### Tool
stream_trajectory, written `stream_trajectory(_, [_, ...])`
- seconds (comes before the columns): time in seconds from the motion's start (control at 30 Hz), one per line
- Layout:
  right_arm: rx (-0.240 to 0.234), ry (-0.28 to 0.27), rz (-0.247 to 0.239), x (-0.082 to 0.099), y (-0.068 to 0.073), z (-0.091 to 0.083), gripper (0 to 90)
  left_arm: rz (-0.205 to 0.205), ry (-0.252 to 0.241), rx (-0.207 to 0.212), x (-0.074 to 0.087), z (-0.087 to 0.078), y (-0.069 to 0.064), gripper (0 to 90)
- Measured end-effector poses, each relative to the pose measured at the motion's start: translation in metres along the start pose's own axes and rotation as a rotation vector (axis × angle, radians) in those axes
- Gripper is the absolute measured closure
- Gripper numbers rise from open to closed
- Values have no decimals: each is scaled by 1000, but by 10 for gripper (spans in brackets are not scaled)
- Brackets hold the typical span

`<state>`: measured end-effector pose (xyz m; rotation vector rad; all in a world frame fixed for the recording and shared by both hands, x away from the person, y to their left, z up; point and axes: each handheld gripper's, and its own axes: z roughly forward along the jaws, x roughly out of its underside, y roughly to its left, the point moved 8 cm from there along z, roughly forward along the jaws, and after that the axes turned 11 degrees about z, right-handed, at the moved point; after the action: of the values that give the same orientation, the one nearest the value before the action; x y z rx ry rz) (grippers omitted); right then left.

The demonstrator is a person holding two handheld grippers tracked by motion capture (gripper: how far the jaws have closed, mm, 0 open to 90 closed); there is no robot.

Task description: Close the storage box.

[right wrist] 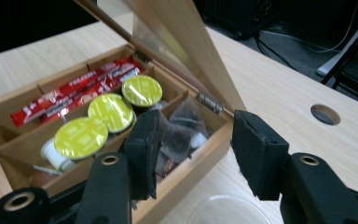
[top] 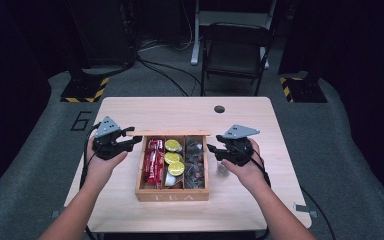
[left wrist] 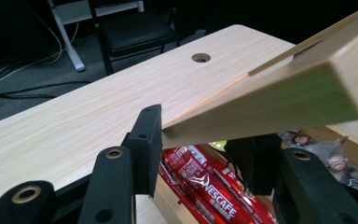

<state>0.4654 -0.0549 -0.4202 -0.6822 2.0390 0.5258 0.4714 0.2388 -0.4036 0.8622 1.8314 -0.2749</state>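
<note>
Dark studio with a folding chair [top: 235,52] at the back, and a pale wood table [top: 260,200] in front of the person. The thing being worked on is the tea box [top: 172,194], sitting mid-table between both hands with "TEA" cut into its front wall. Its hinged lid [left wrist: 279,100] is held up by the left claw [top: 136,139], whose pads pinch the lid's free edge, so that claw is narrow and clamped on wood. The lid looks like a thin, stiff, light panel with what seems a clear pane in it, swinging on small metal hinges [right wrist: 209,103]. Probably best gripped right at the outer edge as it is now; yanking sideways would likely strain the hinges.

The right claw [top: 213,150] hangs by the box's right wall, jaws standing roughly half apart with nothing between them.

Inside, left compartment: red Nescafé sticks [left wrist: 205,184], name readable in the left gripper view. Middle: yellow-lidded capsules [right wrist: 112,112], print too small to read. Right: dark translucent tea bags [right wrist: 182,128]. All light, crinkly, easy to crush.

A clear plastic cup [right wrist: 235,210] stands on the table just beside the box, under the right claw. A cable hole [top: 219,109] sits near the far edge.
</note>
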Motion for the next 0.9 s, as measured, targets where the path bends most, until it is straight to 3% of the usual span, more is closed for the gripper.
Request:
stream_trajectory(0.33, [33,-75,-29,-22,11,-3,438,10,-5,12,-1,-7,-3,558])
stream_trajectory(0.53, [16,-107,-50,-30,22,-6,436,24,-3,12,-2,-12,-8,555])
stream_trajectory(0.9, [-11,-115,-73,-34,32,-11,469,19,-8,27,-2,-22,-13,553])
